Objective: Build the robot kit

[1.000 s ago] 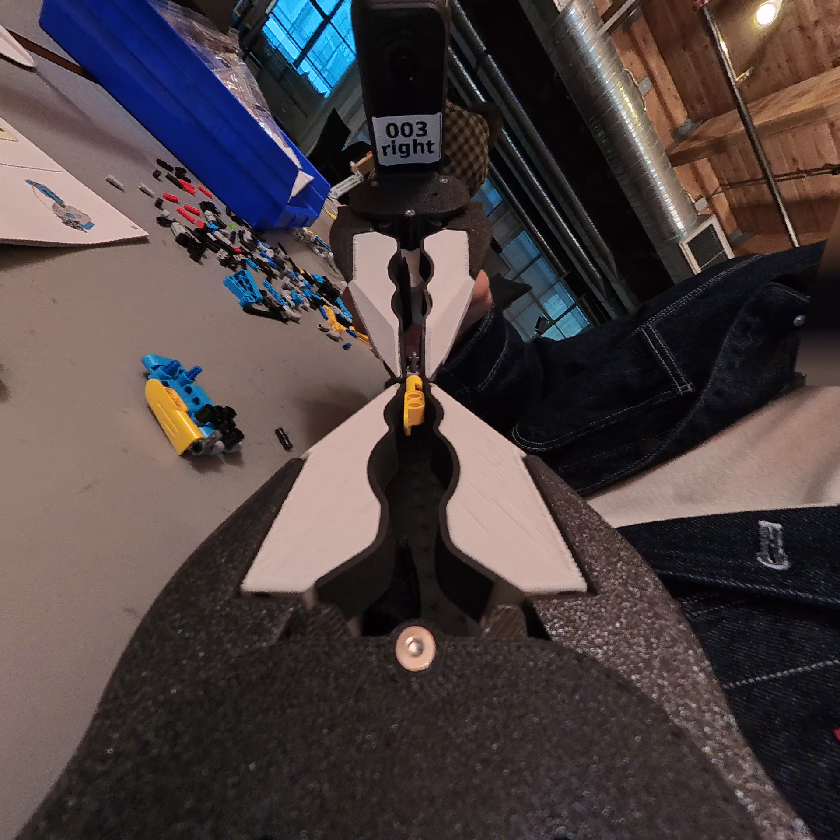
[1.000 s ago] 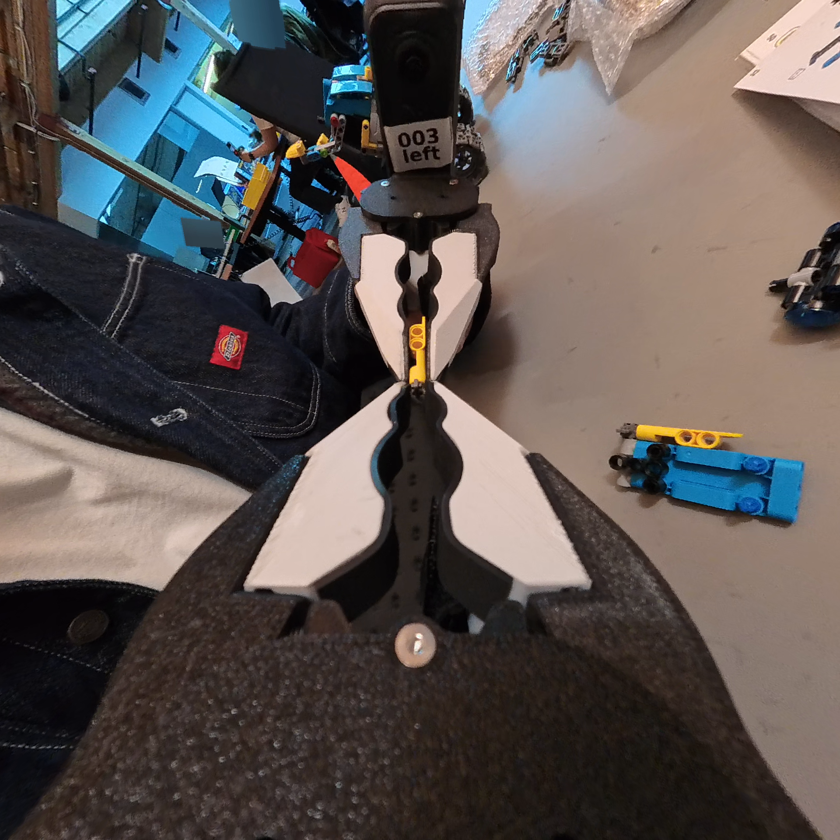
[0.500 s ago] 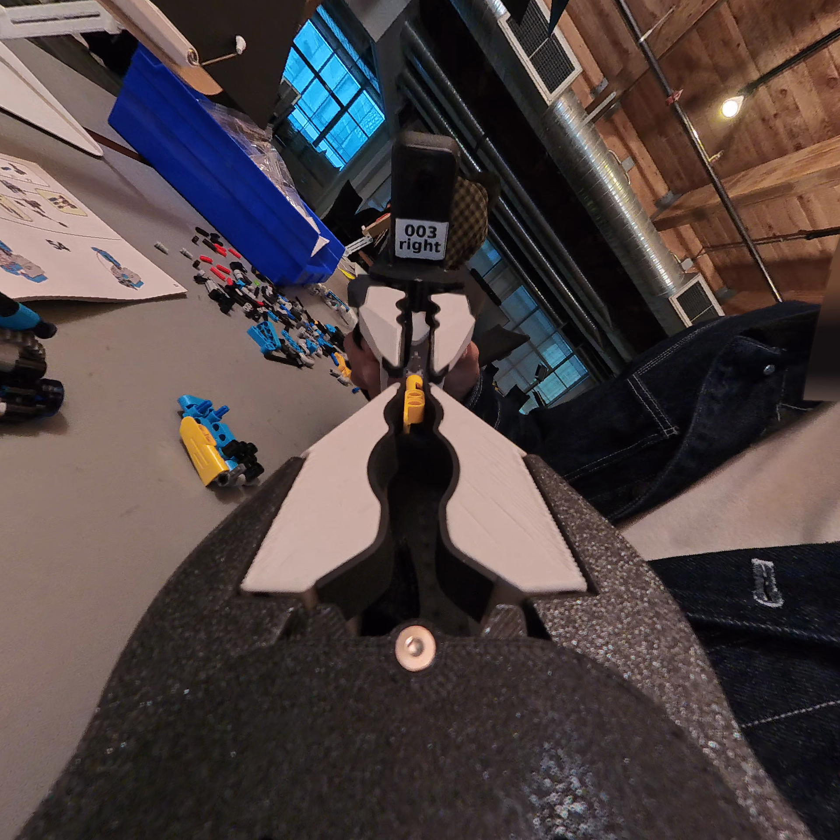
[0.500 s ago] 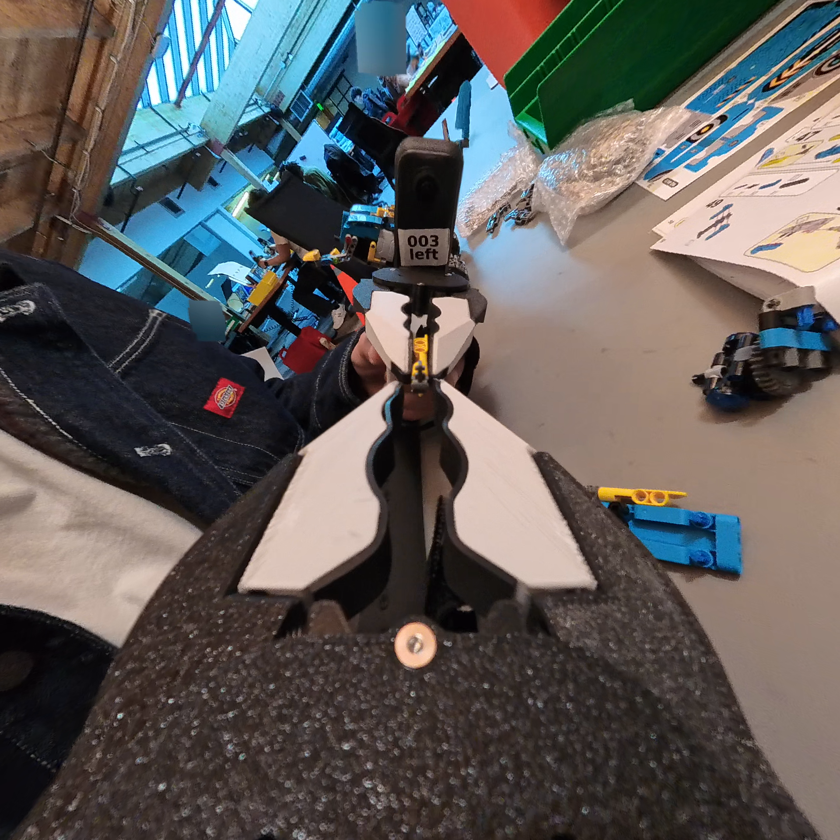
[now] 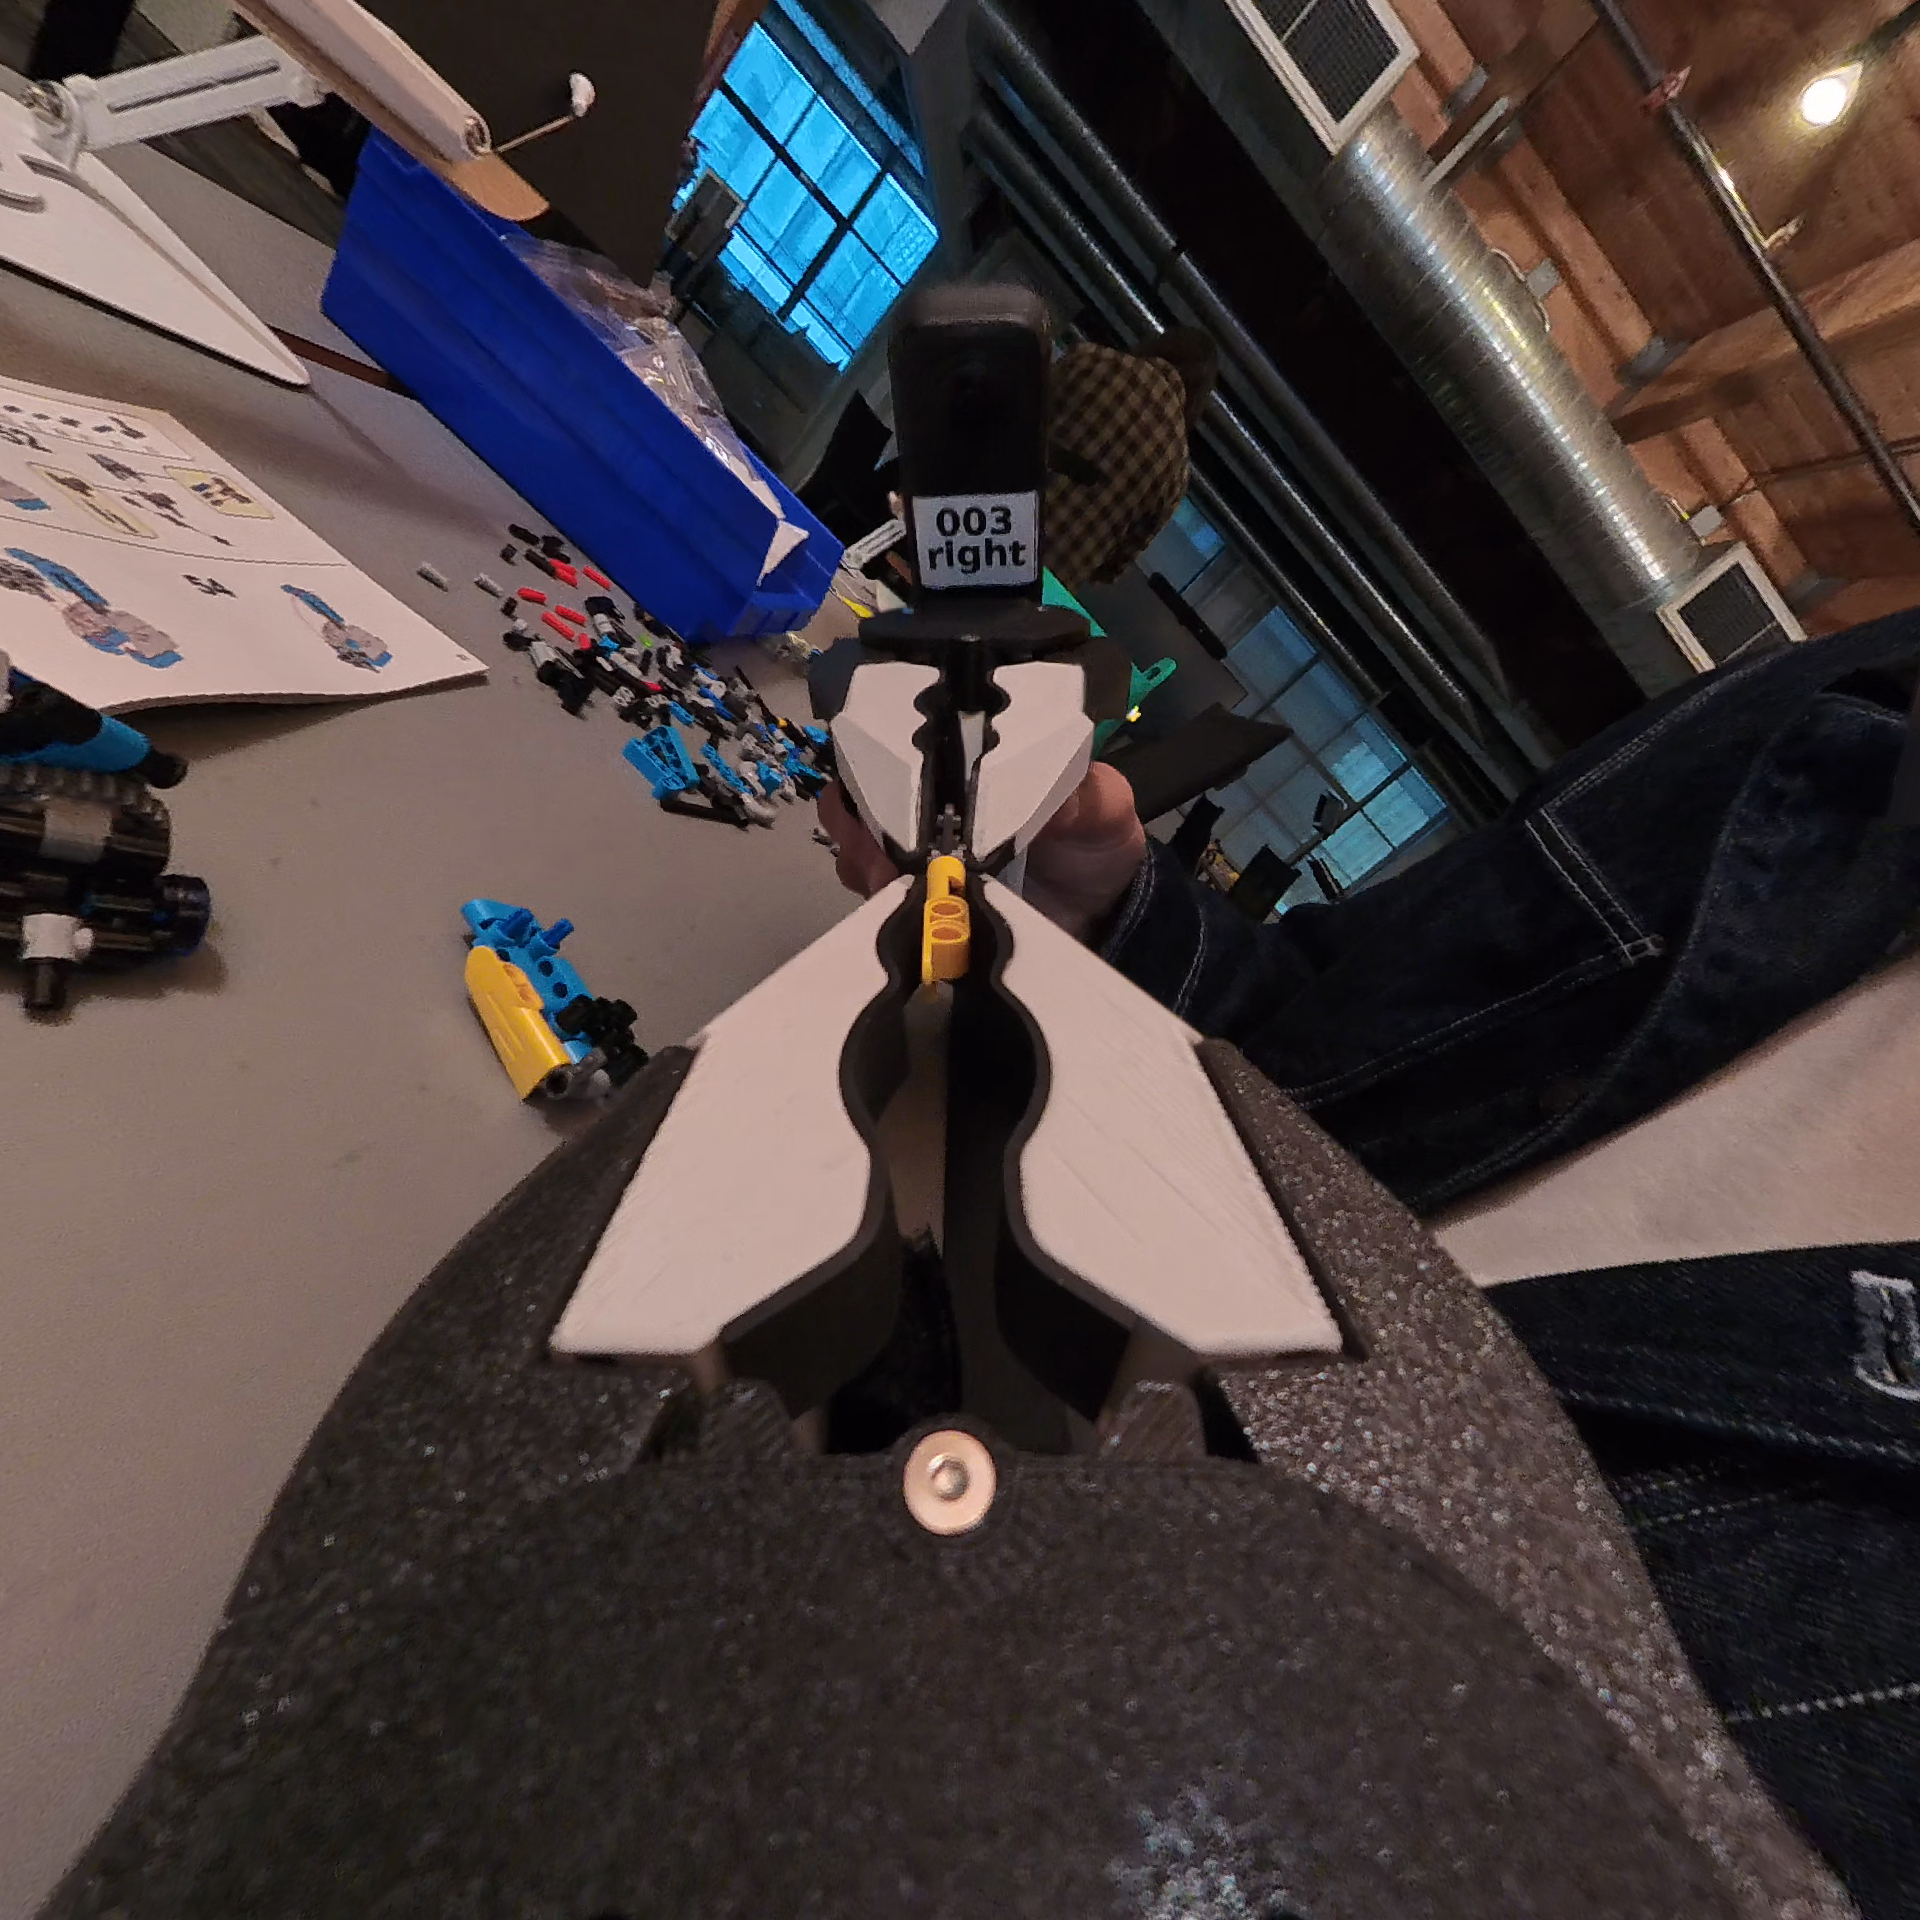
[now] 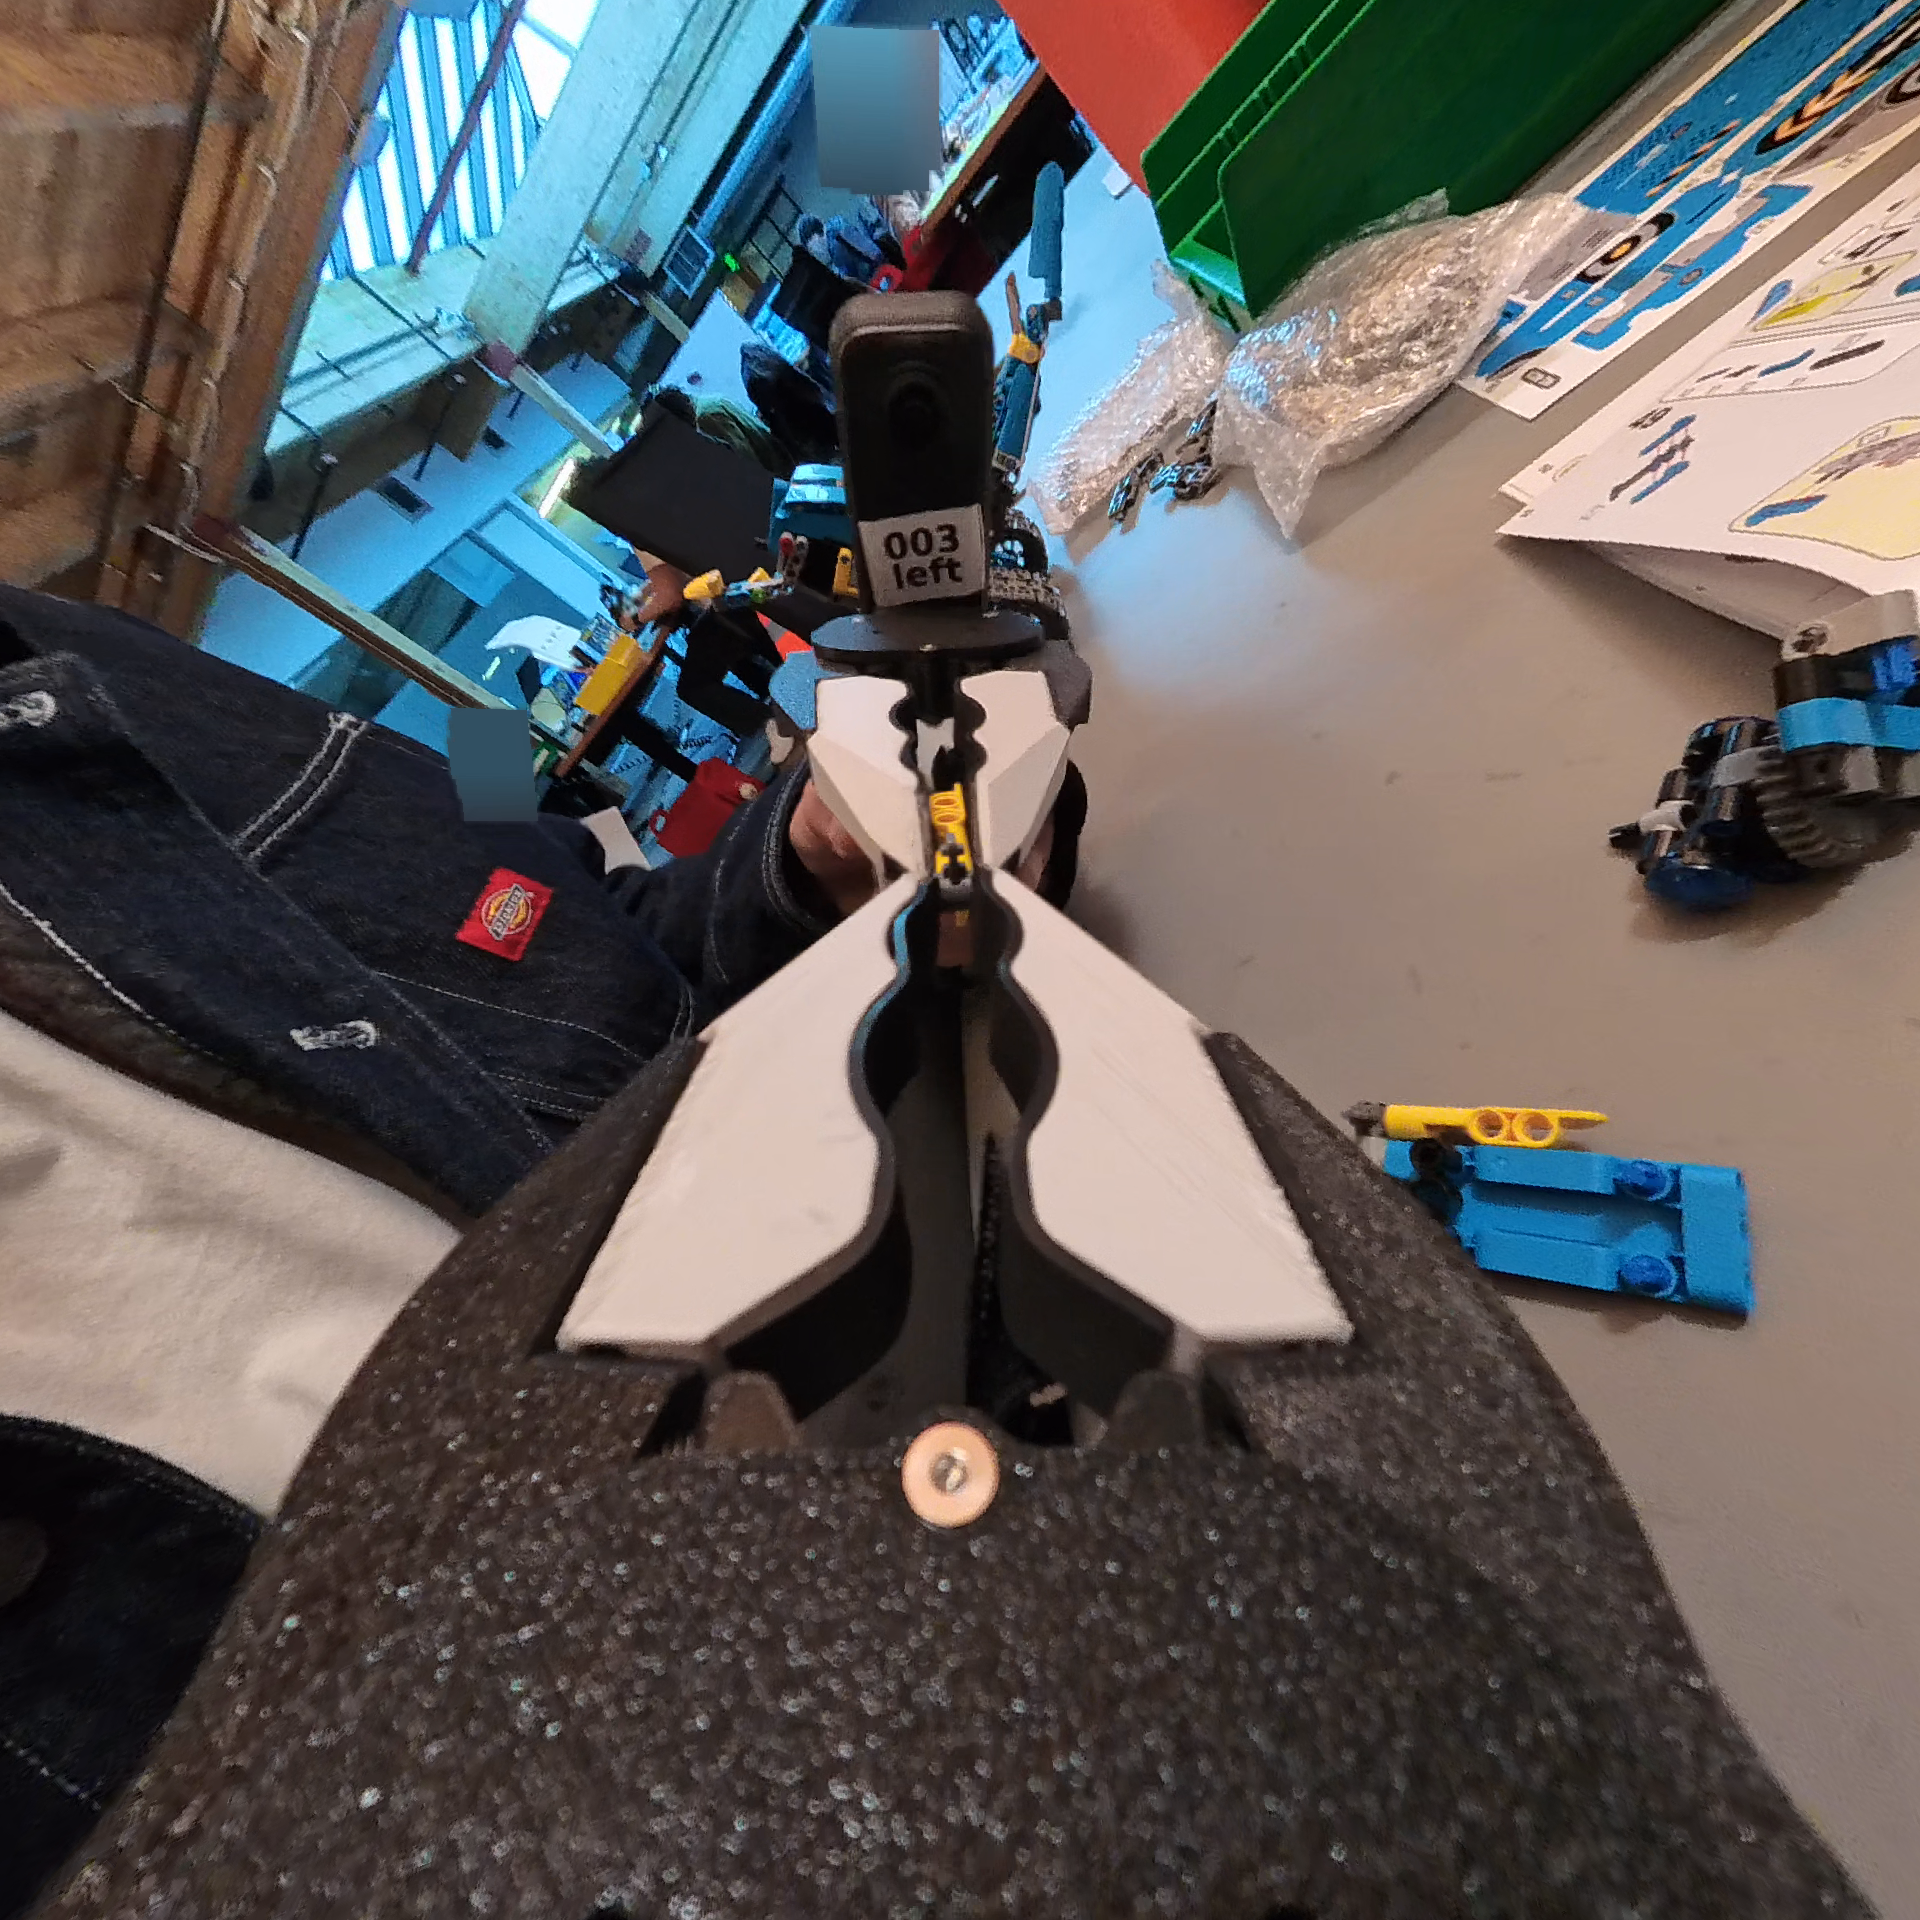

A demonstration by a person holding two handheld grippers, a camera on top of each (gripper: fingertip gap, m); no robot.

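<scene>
My left gripper (image 5: 945,883) is shut on a small yellow beam piece (image 5: 943,928), held above the grey table (image 5: 312,1195). My right gripper (image 6: 951,883) is shut on a small dark pin (image 6: 953,871). The two grippers face each other tip to tip. In the left wrist view the right gripper (image 5: 948,836) is just beyond the yellow piece. In the right wrist view the left gripper (image 6: 943,847) holds the yellow piece (image 6: 945,808) in line with the pin. I cannot tell whether pin and piece touch. A hand grips each tool.
A blue and yellow part assembly (image 5: 525,992) (image 6: 1569,1210) lies on the table. A dark wheeled model (image 5: 83,862) (image 6: 1787,790), loose small parts (image 5: 665,665), instruction sheets (image 5: 156,582) (image 6: 1766,416), a blue bin (image 5: 540,395), a green bin (image 6: 1403,125) and bubble-wrap bags (image 6: 1351,332) lie farther off. A person in a denim jacket (image 6: 312,883) is close. The tips of both grippers are at nearly the same place.
The two grippers have drawn back from each other since a second ago, and both views have tilted to show more of the table. Each stays shut on its piece.
</scene>
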